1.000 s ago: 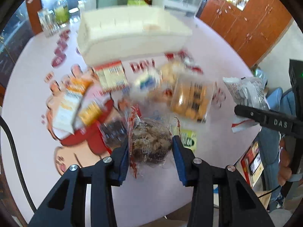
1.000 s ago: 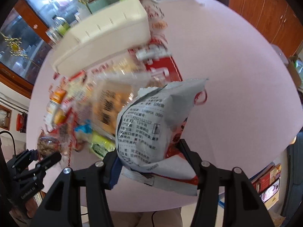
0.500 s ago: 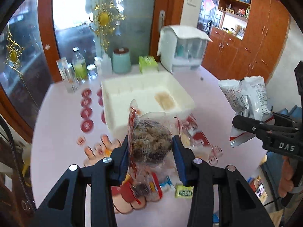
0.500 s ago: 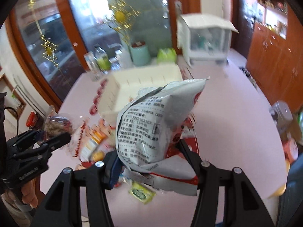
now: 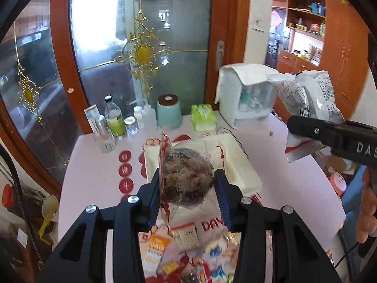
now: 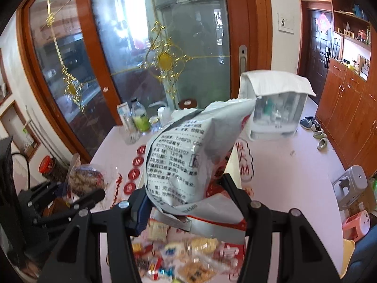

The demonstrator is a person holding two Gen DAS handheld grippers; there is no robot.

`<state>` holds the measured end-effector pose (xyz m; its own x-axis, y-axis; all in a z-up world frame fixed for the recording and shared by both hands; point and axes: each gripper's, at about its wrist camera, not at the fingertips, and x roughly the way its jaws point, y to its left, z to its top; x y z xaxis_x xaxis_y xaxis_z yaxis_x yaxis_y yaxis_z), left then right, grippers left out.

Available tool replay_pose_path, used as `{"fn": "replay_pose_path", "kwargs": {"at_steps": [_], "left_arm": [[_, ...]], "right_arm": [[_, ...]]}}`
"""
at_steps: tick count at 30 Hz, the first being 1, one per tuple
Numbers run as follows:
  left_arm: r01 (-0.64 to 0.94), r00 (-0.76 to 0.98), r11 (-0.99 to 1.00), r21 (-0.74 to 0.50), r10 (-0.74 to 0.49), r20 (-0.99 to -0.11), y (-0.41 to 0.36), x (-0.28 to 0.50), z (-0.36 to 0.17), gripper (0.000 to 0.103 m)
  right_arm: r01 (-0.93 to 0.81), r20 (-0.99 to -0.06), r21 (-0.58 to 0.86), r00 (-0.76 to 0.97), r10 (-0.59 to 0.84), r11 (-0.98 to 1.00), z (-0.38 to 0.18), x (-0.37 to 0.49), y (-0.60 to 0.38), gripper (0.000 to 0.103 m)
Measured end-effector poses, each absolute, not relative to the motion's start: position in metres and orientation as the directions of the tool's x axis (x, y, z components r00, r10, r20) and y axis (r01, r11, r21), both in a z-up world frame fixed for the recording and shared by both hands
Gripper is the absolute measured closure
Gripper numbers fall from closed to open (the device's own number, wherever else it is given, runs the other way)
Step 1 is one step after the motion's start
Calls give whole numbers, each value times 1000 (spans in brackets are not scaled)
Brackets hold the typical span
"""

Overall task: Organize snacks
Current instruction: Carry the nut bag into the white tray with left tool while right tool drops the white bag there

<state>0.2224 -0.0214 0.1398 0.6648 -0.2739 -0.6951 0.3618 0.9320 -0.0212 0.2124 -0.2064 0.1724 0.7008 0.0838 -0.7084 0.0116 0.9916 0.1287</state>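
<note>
Here the left gripper [image 5: 188, 188] clamps a clear snack bag [image 5: 186, 176] at frame centre above the tray [image 5: 245, 172]; the right gripper [image 6: 188, 202] grips a grey bag [image 6: 188, 155].

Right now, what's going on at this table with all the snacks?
A person is sorting snacks with two handheld grippers. The left gripper is clamped on a clear bag of brown snacks, held above the white tray. The right gripper grips a grey-white printed snack bag. More packets lie loose on the pink table.
</note>
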Motion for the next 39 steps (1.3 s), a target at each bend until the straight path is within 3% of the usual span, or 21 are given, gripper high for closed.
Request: {"fn": "replay_pose_path", "kwargs": {"at_steps": [7, 28, 29, 30, 32, 34, 39], "left_arm": [[300, 657, 954, -15, -218, -722, -43, 280, 122, 62], [195, 524, 978, 77, -38, -851, -75, 373, -10, 61], [192, 526, 978, 86, -29, -850, -76, 375, -13, 57], [188, 528, 978, 93, -21, -849, -76, 376, -14, 45], [166, 533, 980, 107, 2, -846, -73, 380, -16, 31], [150, 529, 985, 87, -5, -848, -68, 382, -18, 22], [130, 510, 991, 25, -45, -859, -59, 384, -23, 18]], "right_arm": [[18, -753, 180, 645, 125, 984, 160, 279, -216, 47], [-45, -885, 134, 444, 140, 990, 10, 368, -216, 46], [-49, -886, 122, 444, 132, 991, 8, 369, -216, 46], [-52, -888, 111, 444, 123, 992, 5, 370, -215, 46], [-48, -886, 93, 451, 105, 994, 2, 371, -215, 45], [-32, -881, 69, 468, 75, 997, 0, 371, -217, 45], [-16, -878, 110, 466, 105, 994, -3, 371, -225, 45]]}}
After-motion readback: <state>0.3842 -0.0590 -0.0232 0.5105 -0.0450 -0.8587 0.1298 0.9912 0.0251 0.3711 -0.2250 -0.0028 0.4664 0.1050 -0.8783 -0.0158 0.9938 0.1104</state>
